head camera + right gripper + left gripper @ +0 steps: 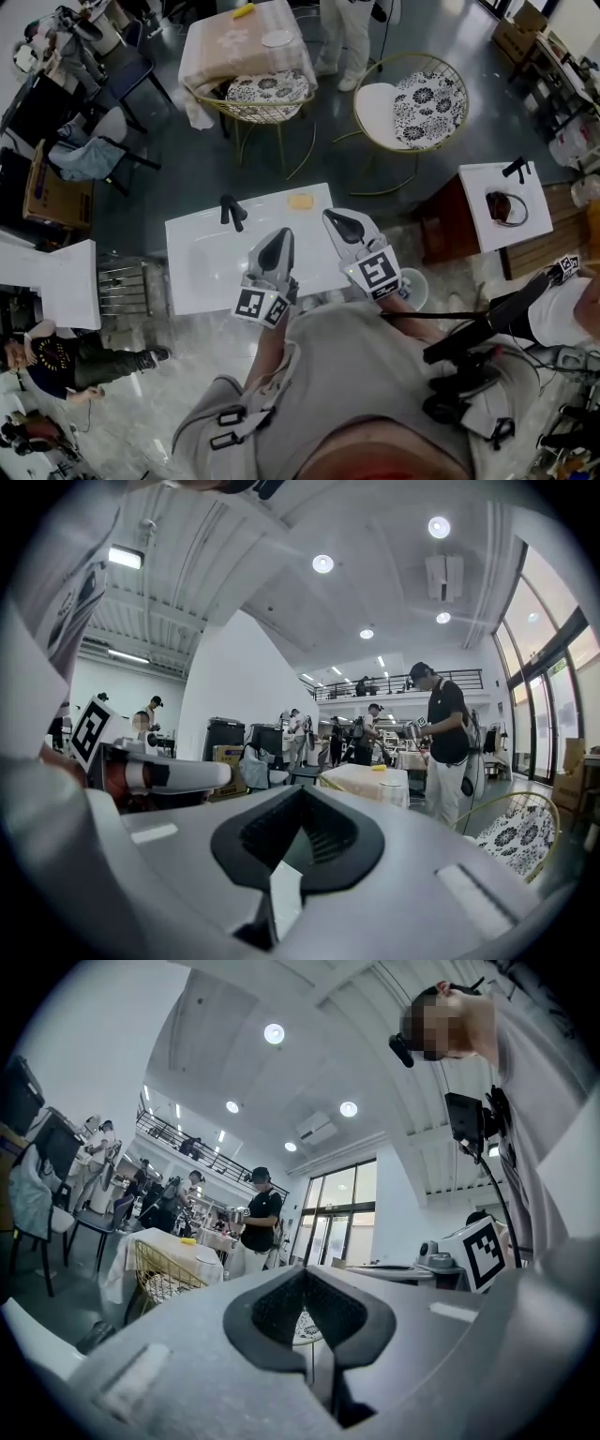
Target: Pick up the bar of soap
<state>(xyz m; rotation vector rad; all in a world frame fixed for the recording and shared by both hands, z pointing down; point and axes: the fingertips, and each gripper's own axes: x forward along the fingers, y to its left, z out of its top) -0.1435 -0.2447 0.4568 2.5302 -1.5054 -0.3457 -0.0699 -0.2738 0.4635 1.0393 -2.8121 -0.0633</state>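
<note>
The bar of soap (300, 201) is a small pale-orange block lying on the white sink counter (202, 272), near its far edge. My left gripper (277, 246) is held above the counter's near half, jaws shut with nothing in them. My right gripper (339, 223) hovers over the counter's right end, a little near and right of the soap, also shut and empty. Both gripper views look level across the room, and neither shows the soap. In them the left gripper (307, 1321) and right gripper (296, 846) each show dark pads pressed together.
A black faucet (231, 212) stands at the counter's far left. Beyond it are two gold wire chairs (258, 98) (412, 103) and a cloth-covered table (246, 37). A white stand (504, 202) with a dark object stands to the right. Several people are standing around the room.
</note>
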